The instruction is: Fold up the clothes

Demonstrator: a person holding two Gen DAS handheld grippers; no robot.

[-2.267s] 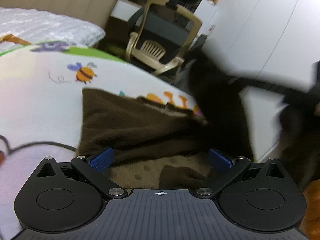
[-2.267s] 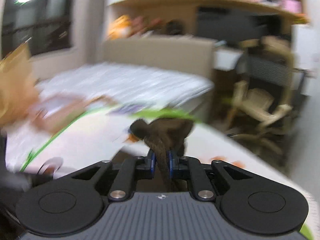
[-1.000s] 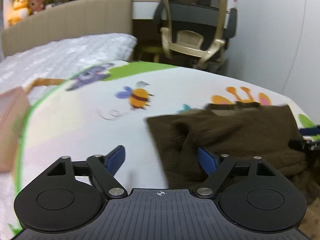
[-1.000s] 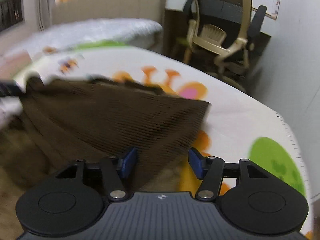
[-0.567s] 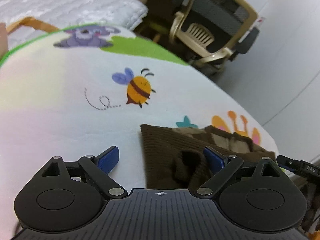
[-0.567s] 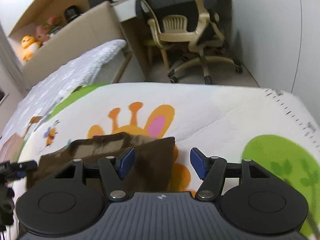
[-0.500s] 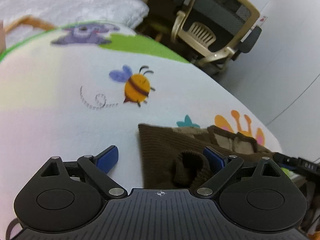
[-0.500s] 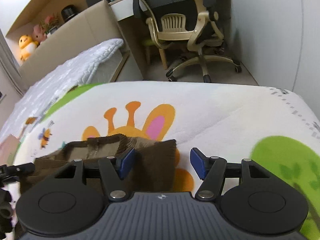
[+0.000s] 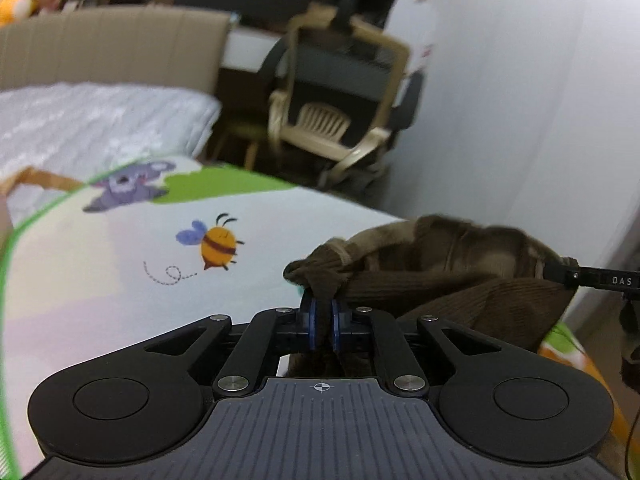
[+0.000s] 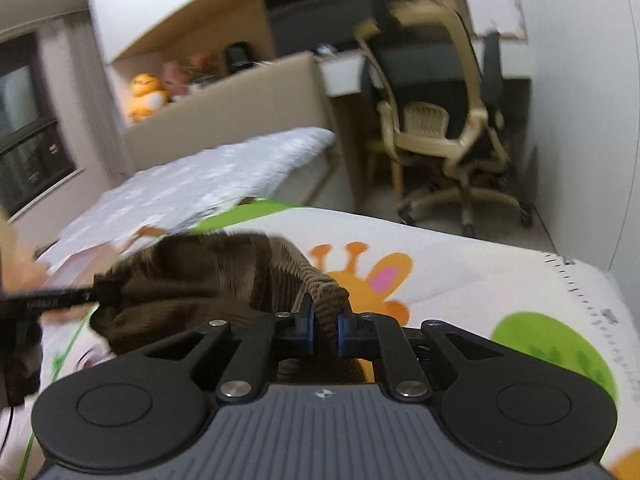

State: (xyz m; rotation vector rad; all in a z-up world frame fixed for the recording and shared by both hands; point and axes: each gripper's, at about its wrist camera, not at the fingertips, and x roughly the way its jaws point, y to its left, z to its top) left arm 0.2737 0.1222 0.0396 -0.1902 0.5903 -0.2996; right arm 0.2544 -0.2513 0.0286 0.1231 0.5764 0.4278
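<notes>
A brown ribbed knit garment (image 9: 440,280) hangs lifted above the white play mat (image 9: 100,272), stretched between both grippers. In the left wrist view my left gripper (image 9: 324,320) is shut on a bunched corner of its edge. The right gripper's fingertip (image 9: 560,274) grips the far corner at the right edge of that view. In the right wrist view my right gripper (image 10: 325,328) has its jaws closing, pads pressed on the garment's (image 10: 200,276) thick hem. The left gripper's finger (image 10: 100,294) holds the other corner at far left. The garment's lower part sags out of sight.
The cartoon-printed mat (image 10: 480,280) spreads under both grippers. A bed with a grey quilt (image 9: 80,120) lies beyond its far edge. An office chair (image 10: 436,128) stands by a desk behind the mat. A white wall (image 9: 540,120) borders the right side.
Both grippers went from open around the garment's top corners to shut on them. Both have risen, lifting the garment's edge off the mat.
</notes>
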